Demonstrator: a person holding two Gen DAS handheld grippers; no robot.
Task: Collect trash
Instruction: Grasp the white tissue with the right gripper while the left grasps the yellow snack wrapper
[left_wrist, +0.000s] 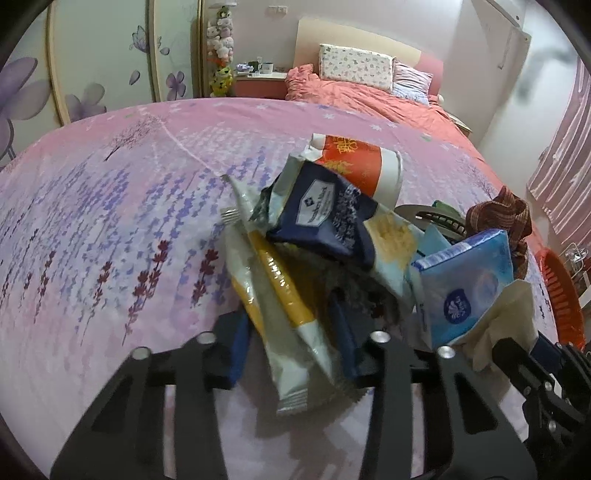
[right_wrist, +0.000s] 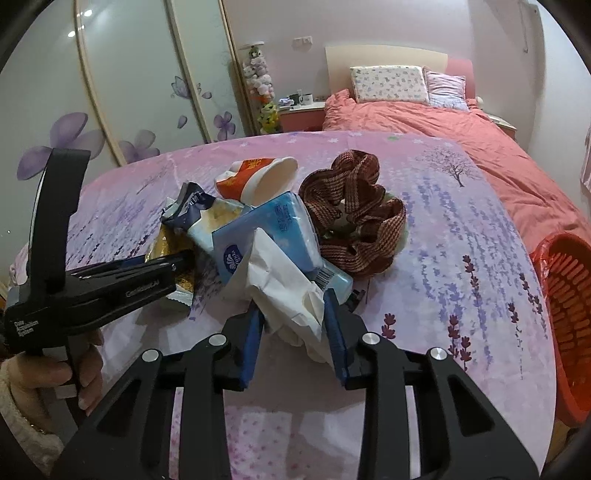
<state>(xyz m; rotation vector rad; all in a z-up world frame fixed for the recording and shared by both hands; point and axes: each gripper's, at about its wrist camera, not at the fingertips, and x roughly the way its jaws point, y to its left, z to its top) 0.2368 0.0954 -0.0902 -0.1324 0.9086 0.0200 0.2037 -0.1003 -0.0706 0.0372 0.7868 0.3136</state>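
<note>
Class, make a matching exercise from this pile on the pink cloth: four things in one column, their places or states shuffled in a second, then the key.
Things
1. crumpled white tissue
2. red-and-white paper cup
3. brown woven scrunchie
4. orange plastic basket

Places or states
A. lying on its side
B. between the right gripper fingers
C. beyond the cloth's right edge
D. right of the blue tissue pack

Pairs: 1-B, 2-A, 3-D, 4-C
</note>
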